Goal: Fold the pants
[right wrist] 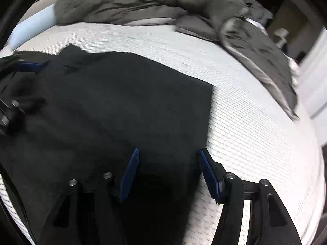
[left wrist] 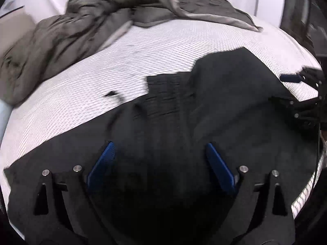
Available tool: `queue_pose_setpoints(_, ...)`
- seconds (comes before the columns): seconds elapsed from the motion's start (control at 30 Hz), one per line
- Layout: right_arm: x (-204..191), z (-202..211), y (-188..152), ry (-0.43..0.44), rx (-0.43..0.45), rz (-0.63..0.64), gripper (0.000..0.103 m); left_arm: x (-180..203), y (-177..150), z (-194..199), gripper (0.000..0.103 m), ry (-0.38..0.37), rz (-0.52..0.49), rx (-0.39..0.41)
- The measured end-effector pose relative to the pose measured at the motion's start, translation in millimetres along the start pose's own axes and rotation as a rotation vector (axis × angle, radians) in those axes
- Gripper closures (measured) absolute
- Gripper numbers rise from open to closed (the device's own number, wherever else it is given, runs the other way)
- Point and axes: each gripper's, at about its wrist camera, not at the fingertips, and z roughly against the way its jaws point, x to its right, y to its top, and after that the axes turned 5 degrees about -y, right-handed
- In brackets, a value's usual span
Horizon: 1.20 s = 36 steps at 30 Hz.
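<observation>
I am holding my left tool (left wrist: 159, 163) and right tool (right wrist: 167, 169) spread wide, pinching nothing. The black pants (left wrist: 184, 122) are lying flat on the white bed (left wrist: 81, 102) under both. I think I should be grabbing 1 edge with each tool and lifting evenly. Only my left view is showing the stretchy waistband (left wrist: 163, 96); my right view is showing the straight edge (right wrist: 210, 110).

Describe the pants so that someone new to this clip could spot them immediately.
Start at the white textured mattress filling both views. A rumpled grey-brown duvet is bunched along its far side; the pants lie flat nearer the cameras, under both open grippers. They are the only black fabric.
</observation>
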Motion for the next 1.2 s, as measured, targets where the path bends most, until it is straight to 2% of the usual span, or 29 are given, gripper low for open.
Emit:
queue_pose_setpoints(0.07,8.0,8.0,-7.4,0.031,0.006,-0.048,0.04,-15.3,-10.9,28.7,0.013,-0.04,0.06,0.047)
queue_pose_setpoints(0.13,11.1,23.2,-14.0,0.087,0.028,-0.087,0.038,-32.4,-25.5,58.4,0.012,-0.041,0.126,0.103)
queue_pose_setpoints(0.2,11.1,40.6,-16.4,0.134,0.074,-0.119,0.023,-58.2,-51.6,90.4,0.003,-0.036,0.229,0.178)
queue_pose_setpoints(0.23,10.6,49.2,-18.8,0.162,0.1,-0.143,0.014,-72.4,-62.5,102.1,0.001,-0.036,0.278,0.209)
queue_pose_setpoints(0.27,10.5,58.4,-22.5,0.202,0.132,-0.175,0.009,-85.6,-75.2,112.8,0.001,-0.033,0.325,0.23)
queue_pose_setpoints(0.4,5.0,73.6,-33.8,0.287,0.174,-0.233,0.007,-145.7,-128.5,137.8,0.001,0.069,0.568,0.271)
queue_pose_setpoints(0.5,-1.1,79.6,-38.0,0.271,0.182,-0.21,0.007,-190.2,-164.8,137.0,0.002,0.056,0.794,0.286)
queue_pose_setpoints(0.6,-4.4,87.0,-45.5,0.273,0.2,-0.192,0.007,-229.1,-191.2,122.1,0.02,-0.049,1.002,0.282)
queue_pose_setpoints(0.67,-1.7,84.2,-46.6,0.275,0.203,-0.181,0.007,-247.6,-197.9,109.5,0.034,-0.084,1.08,0.294)
queue_pose_setpoints(0.7,-1.9,84.4,-48.5,0.277,0.204,-0.172,0.007,-255.4,-197.5,104.4,0.041,-0.078,1.09,0.298)
queue_pose_setpoints(0.73,-1.5,83.7,-49.8,0.277,0.206,-0.164,0.007,-261.1,-195.7,102.3,0.059,-0.065,1.093,0.305)
queue_pose_setpoints(0.77,-1.2,83.0,-50.7,0.273,0.206,-0.161,0.007,-268.3,-191.6,99.6,0.085,-0.056,1.088,0.307)
queue_pose_setpoints(0.8,-0.2,82.5,-52.3,0.271,0.205,-0.16,0.007,-271.2,-189.8,98.1,0.093,-0.046,1.084,0.302)
queue_pose_setpoints(0.9,6.6,78.0,-55.8,0.267,0.205,-0.169,0.007,-265.7,-170.1,108.3,0.1,0.019,1.008,0.335)
queue_pose_setpoints(0.97,13.8,75.8,-57.9,0.252,0.201,-0.184,0.007,-246.4,-144.1,125.0,0.101,0.078,0.903,0.359)
queue_pose_setpoints(1.03,21.0,75.7,-59.8,0.258,0.209,-0.206,0.007,-215.9,-111.3,146.5,0.101,0.1,0.78,0.395)
queue_pose_setpoints(1.13,32.9,77.9,-61.9,0.259,0.223,-0.245,0.007,-156.7,-56.4,169.1,0.101,0.084,0.602,0.436)
queue_pose_setpoints(1.2,41.9,80.2,-63.8,0.26,0.239,-0.277,0.007,-106.6,-17.2,176.9,0.101,0.036,0.469,0.457)
